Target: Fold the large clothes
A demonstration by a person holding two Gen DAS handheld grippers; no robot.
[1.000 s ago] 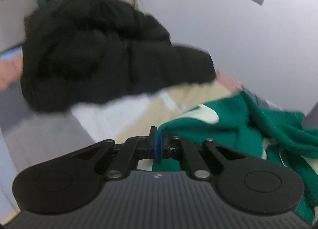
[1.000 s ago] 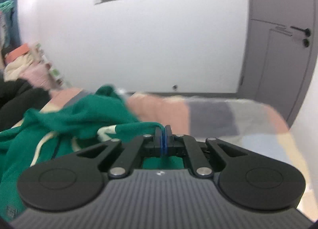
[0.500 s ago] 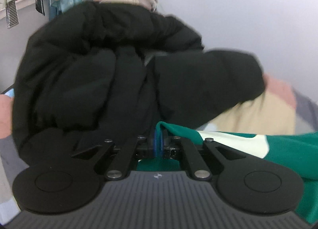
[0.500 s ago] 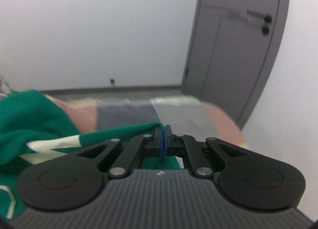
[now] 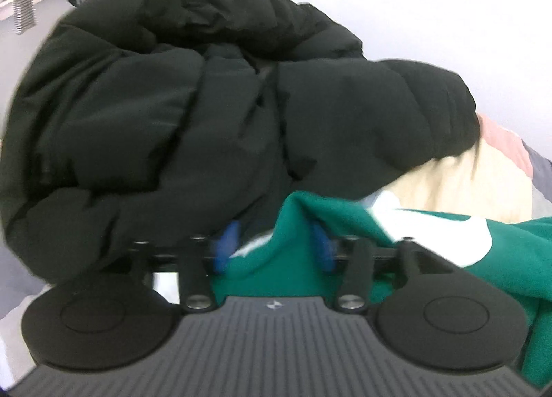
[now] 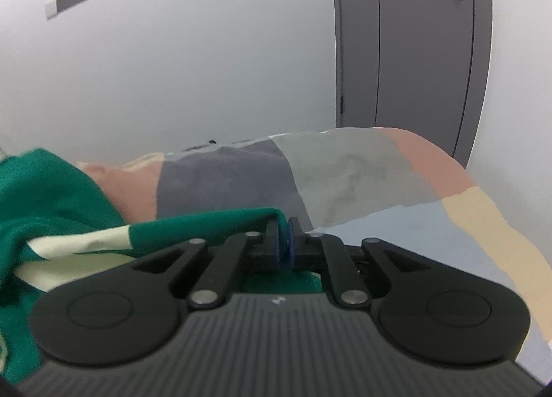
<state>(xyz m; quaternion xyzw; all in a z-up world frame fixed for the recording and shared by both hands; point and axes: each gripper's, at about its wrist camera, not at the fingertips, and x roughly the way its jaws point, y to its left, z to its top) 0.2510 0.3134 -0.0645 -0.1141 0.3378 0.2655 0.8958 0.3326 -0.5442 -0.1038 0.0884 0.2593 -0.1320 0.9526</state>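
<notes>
Left gripper (image 5: 272, 245) fingers spread apart now and still opening, clamped tight on the cloth a second ago. Fold of the green sweatshirt (image 5: 293, 224) still poking up between the blue pads (image 5: 226, 241), nothing pressing it. Right gripper (image 6: 283, 241) fingers nearly together, just starting to open, green hem (image 6: 207, 224) still pinched there. Black puffer jacket (image 5: 207, 103) right ahead of the left fingers, much closer than before. Sweatshirt stretched sideways from one pair of fingers to the other, long axis left-to-right across the patchwork bed (image 6: 379, 172).

White walls (image 6: 207, 69), grey door (image 6: 414, 52), patchwork bedspread (image 6: 379, 183).
</notes>
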